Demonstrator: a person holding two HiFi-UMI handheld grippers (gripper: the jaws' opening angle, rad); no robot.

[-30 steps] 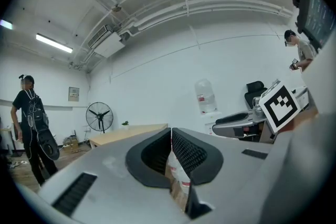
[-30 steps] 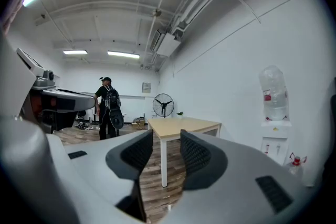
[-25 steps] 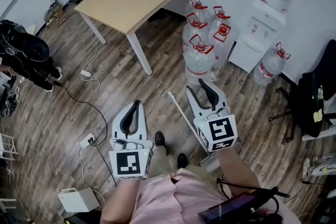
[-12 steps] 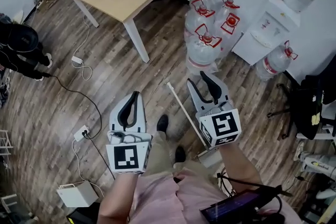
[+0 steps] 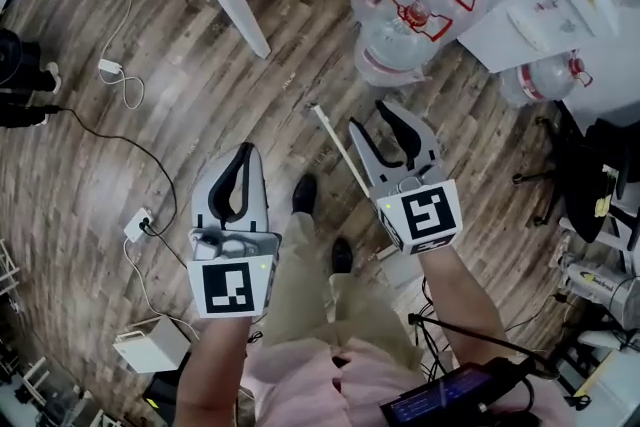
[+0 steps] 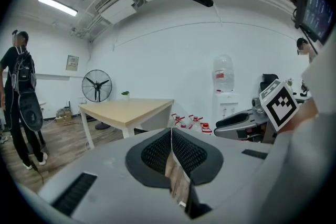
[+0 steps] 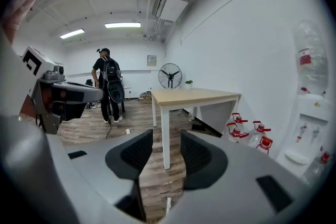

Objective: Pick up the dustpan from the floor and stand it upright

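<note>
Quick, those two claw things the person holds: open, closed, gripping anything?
Left gripper: jaws shut together, nothing between them.
Right gripper: jaws open, holding nothing.

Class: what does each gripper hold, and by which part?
Nothing is held: left gripper shut and empty, right gripper open and empty, dustpan on the floor.
</note>
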